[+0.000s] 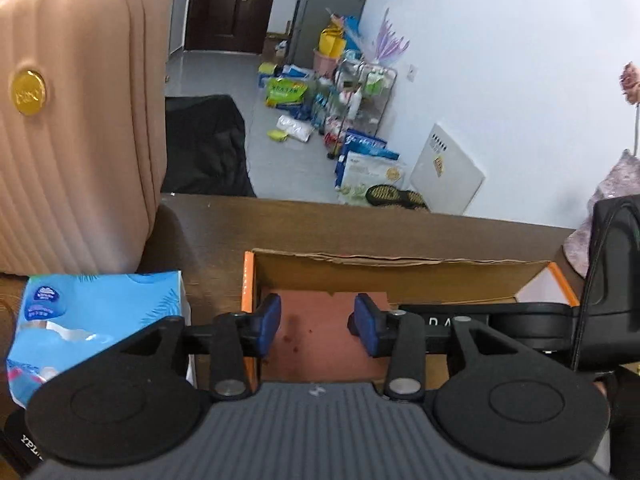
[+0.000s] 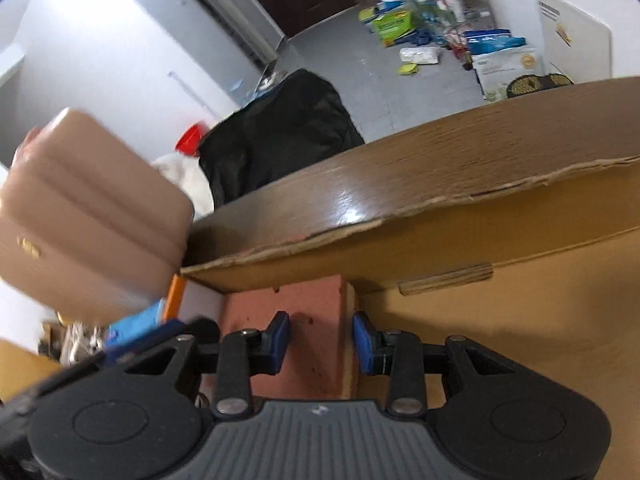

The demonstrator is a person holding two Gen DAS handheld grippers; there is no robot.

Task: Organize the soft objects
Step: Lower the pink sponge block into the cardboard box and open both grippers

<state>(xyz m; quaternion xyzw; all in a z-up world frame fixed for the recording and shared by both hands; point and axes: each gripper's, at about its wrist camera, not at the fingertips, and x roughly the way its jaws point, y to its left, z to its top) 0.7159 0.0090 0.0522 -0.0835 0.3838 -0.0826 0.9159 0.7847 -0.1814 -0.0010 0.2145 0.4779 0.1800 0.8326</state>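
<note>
A flat pink sponge block (image 1: 320, 360) lies on the bottom of an open cardboard box (image 1: 400, 264) with orange edges. My left gripper (image 1: 318, 326) hovers over it, blue pads apart and touching nothing. In the right wrist view the same sponge (image 2: 316, 312) sits in the box's near left corner under my right gripper (image 2: 320, 342). Its left pad stands over the pink top and its right pad by the sponge's tan edge. Neither pad presses on it. The black body of the right-hand tool (image 1: 540, 320) reaches into the box from the right.
The box stands on a brown wooden table (image 1: 360, 224). A ribbed pink suitcase (image 1: 80, 120) stands at the left, with a blue tissue pack (image 1: 80, 312) in front of it. Purple fabric (image 1: 616, 184) is at the right edge. On the floor beyond lie a black bag (image 1: 204, 148) and assorted clutter.
</note>
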